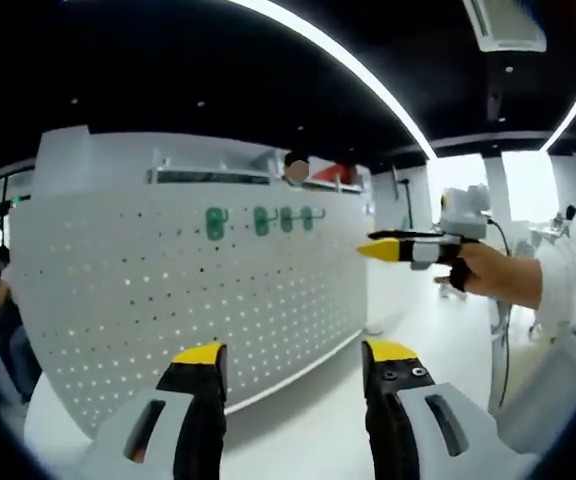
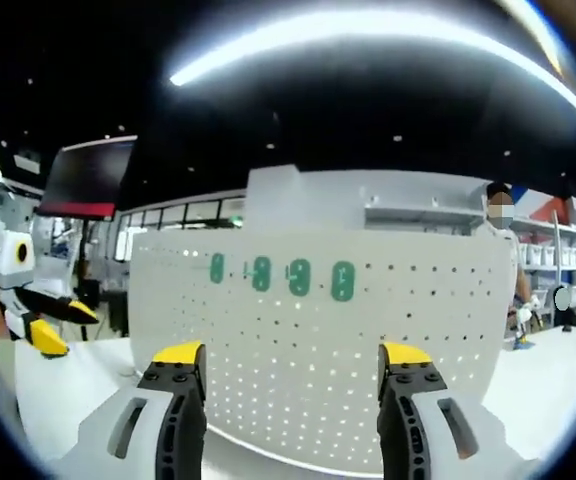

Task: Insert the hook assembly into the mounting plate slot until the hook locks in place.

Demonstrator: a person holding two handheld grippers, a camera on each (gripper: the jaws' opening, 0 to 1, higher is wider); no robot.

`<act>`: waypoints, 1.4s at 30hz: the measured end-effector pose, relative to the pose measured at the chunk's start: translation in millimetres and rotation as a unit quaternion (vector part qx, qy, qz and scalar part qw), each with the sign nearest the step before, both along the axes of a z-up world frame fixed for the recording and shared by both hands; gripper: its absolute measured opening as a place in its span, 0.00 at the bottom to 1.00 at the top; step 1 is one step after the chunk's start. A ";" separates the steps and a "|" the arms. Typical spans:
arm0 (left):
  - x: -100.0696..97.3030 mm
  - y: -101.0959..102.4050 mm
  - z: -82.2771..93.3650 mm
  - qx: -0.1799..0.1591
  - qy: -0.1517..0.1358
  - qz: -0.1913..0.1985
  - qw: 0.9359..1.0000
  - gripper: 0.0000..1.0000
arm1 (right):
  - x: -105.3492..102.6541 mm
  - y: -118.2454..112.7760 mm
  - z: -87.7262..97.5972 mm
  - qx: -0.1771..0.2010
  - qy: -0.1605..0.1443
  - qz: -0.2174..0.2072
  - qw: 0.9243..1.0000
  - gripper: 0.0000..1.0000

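your target is the upright white perforated metal mounting plate (image 1: 183,300), standing on the white tabletop (image 1: 318,430) dead ahead of both grippers. four green plastic hook pieces (image 1: 260,220) already sit in a row high on its face, side by side along the horizontal, each one's long axis running up and down the board. in the right gripper view the same row of hooks (image 2: 288,275) hangs above and between your jaws, slightly left of centre.

your left gripper (image 1: 293,358) has its yellow-tipped black jaws spread wide with nothing between them; the plate's lower face fills the gap beyond. your right gripper (image 2: 293,360) is the same: jaws parted and holding nothing. neither touches the plate.

in the left gripper view your right gripper (image 1: 378,250) comes in from the right, held by your hand (image 1: 498,275), its yellow tips pointing left toward the plate's right edge at about the height of the hooks. from that side view i cannot tell its spread; its own view settles it. in the right gripper view your left gripper (image 2: 58,325) shows at the far left, off the plate's left edge and lower than the hooks.

judging from this, the right gripper is the nearer one to the hook row in height. the hooks lie up and forward of both sets of jaws, so any reach must rise toward the top band of holes. i cannot tell whether the hooks are fully locked.
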State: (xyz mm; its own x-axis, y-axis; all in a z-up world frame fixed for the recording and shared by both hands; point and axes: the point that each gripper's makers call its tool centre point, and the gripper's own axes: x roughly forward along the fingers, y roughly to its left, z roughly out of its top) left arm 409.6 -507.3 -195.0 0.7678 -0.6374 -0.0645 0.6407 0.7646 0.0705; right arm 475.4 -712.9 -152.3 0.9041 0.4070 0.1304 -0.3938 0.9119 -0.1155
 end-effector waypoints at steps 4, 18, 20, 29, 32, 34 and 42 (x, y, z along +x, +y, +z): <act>-8.1 6.7 3.4 0.004 0.001 0.005 1.000 0.59 | -15.4 8.5 -4.7 -0.003 0.011 0.019 1.000 0.71; -31.9 36.6 13.1 -0.021 0.000 0.061 0.998 0.60 | -66.0 29.1 -25.4 -0.010 0.037 0.051 0.998 0.73; -34.6 38.3 13.0 -0.016 -0.001 0.073 0.997 0.62 | -69.3 28.7 -27.3 -0.015 0.039 0.050 0.998 0.73; -37.7 46.9 0.2 -0.004 0.003 0.101 0.995 0.63 | -82.4 33.8 -40.7 -0.021 0.053 0.054 0.997 0.73; -35.9 49.3 -9.9 -0.007 0.014 0.106 0.994 0.64 | -85.7 36.2 -42.6 -0.028 0.053 0.055 0.997 0.74; -34.3 49.7 -16.1 -0.005 0.020 0.106 0.994 0.65 | -86.1 36.1 -42.7 -0.029 0.053 0.056 0.997 0.74; -31.3 54.1 -19.2 -0.002 0.020 0.111 0.994 0.69 | -84.5 30.1 -42.6 -0.026 0.053 0.048 0.997 0.75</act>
